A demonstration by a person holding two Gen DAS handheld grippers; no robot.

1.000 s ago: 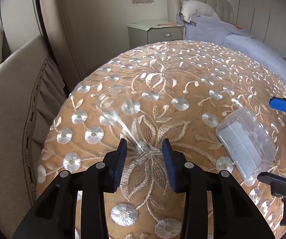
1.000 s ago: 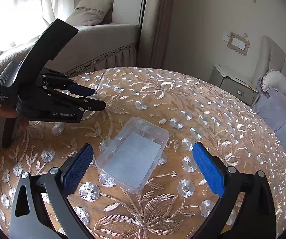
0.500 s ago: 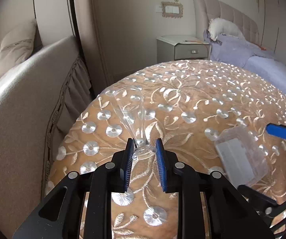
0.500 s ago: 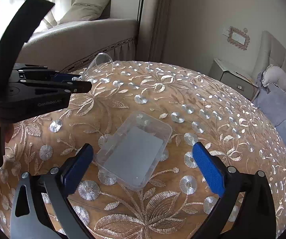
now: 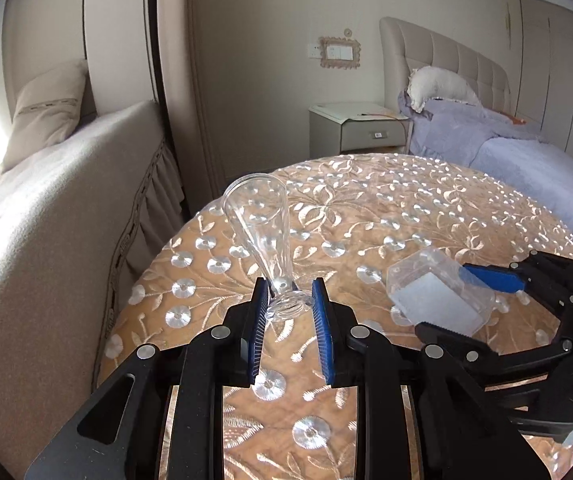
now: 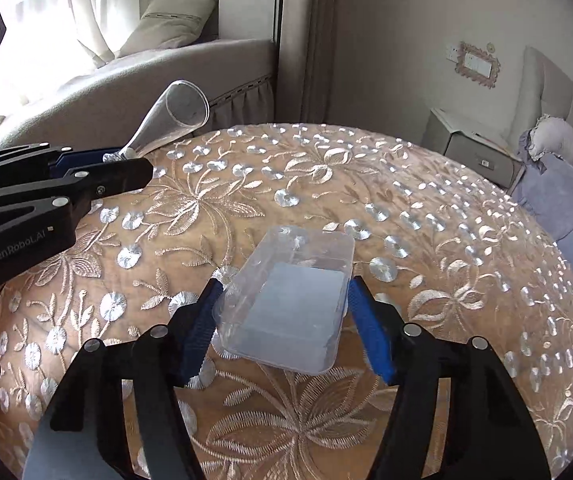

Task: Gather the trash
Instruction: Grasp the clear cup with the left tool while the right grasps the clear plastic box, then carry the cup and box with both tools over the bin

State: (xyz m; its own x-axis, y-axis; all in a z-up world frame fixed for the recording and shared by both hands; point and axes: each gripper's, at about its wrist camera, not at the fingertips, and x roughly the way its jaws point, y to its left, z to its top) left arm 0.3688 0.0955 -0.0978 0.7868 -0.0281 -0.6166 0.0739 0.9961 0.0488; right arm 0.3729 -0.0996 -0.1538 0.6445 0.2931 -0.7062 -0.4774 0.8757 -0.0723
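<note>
My left gripper (image 5: 288, 304) is shut on the foot of a clear plastic flute cup (image 5: 260, 228) and holds it lifted and tilted above the embroidered round table (image 5: 426, 208). The cup also shows in the right wrist view (image 6: 168, 122), held by the left gripper (image 6: 116, 164). My right gripper (image 6: 282, 316) is shut on a clear rectangular plastic container (image 6: 292, 300), one blue pad on each side of it, just above the cloth. In the left wrist view the container (image 5: 436, 294) sits between the right gripper's fingers (image 5: 490, 278).
A beige sofa (image 5: 46, 220) with a cushion stands close to the table's left edge. A nightstand (image 5: 356, 126) and a bed with lilac bedding (image 5: 506, 148) lie beyond the table's far side. The gold tablecloth stretches far and right (image 6: 446, 220).
My left gripper closed on the cup's foot and raised it off the table, tilting it upward. My right gripper moved in and closed around the container.
</note>
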